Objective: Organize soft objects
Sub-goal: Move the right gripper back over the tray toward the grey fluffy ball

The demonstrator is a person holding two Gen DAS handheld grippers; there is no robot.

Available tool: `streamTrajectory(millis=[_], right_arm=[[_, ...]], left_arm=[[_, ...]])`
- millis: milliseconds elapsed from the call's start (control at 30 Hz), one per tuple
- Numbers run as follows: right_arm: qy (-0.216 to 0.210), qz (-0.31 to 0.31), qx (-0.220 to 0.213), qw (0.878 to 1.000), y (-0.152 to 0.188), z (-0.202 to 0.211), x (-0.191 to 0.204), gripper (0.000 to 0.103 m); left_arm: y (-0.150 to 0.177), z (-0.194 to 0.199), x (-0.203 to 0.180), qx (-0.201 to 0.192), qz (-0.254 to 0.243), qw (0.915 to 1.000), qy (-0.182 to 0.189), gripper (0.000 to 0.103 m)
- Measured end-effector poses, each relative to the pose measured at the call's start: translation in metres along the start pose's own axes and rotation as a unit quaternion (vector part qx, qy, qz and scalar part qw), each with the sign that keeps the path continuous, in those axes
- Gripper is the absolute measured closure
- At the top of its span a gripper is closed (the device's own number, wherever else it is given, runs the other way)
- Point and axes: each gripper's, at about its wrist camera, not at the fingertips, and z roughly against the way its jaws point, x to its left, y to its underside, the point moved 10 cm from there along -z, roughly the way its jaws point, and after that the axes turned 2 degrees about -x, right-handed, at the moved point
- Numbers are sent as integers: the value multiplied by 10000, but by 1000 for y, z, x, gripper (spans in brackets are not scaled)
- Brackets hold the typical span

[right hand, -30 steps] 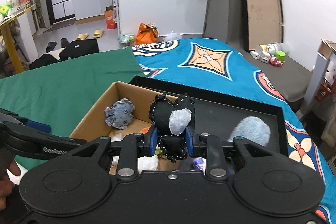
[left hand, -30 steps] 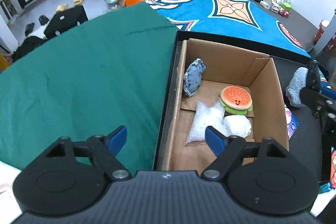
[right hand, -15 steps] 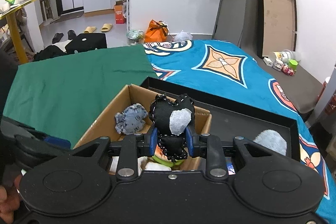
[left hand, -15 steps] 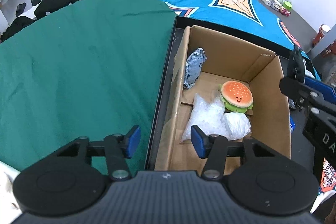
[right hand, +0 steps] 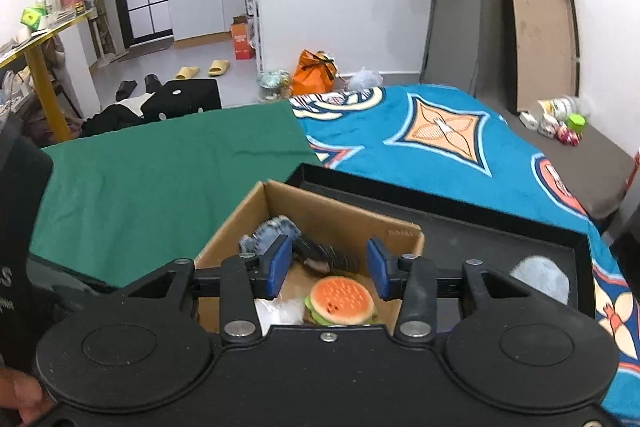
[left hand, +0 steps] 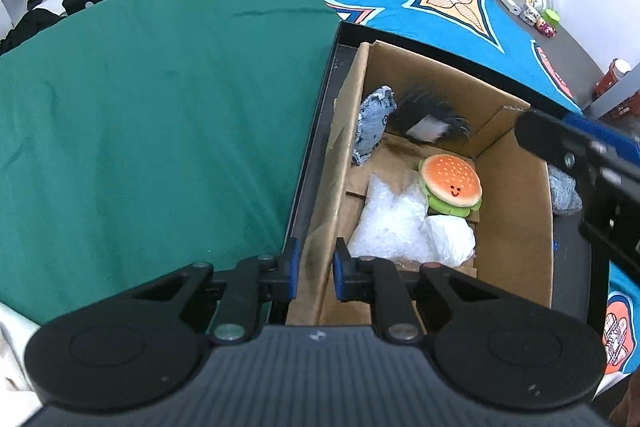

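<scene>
A cardboard box [left hand: 516, 203] [right hand: 320, 203] stands in a black tray [right hand: 500, 227]. In it lie a hamburger plush [left hand: 450, 183] [right hand: 340, 301], a denim plush [left hand: 372, 127] [right hand: 272, 231], white plastic bags [left hand: 400, 227] and a blurred black plush with a grey patch [left hand: 428, 121] [right hand: 324, 255], at the far end. My right gripper [right hand: 330, 269] is open and empty above the box. My left gripper [left hand: 315, 271] has its jaws close together around the box's near left wall. A fluffy blue-grey plush [right hand: 540, 277] [left hand: 564, 191] lies in the tray right of the box.
The tray rests on a bed with a green cloth [left hand: 160, 107] at left and a blue patterned blanket [right hand: 440, 131] behind. An orange bag [right hand: 314, 75], slippers and clothes lie on the floor beyond. Small jars [right hand: 560, 115] stand at the far right.
My right gripper opened and the black plush dropped into the far end of the box. My left gripper narrowed its jaws around the box's left wall.
</scene>
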Motion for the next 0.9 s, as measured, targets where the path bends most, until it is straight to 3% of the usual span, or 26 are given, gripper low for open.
streamTrajectory(millis=[367, 467, 733, 900], right_arm=[[223, -235, 37, 9995, 19, 14, -31, 57], [266, -300, -6, 9992, 20, 19, -41, 53], [293, -465, -72, 9985, 26, 26, -64, 48], [286, -553, -91, 9980, 31, 30, -77, 47]], left_arm=[[-1, 6, -9, -71, -378, 9985, -400, 82], [-2, 10, -9, -141, -388, 9975, -568, 71], [-6, 25, -19, -437, -552, 9952, -678, 26], [-8, 31, -24, -523, -607, 9942, -716, 16]])
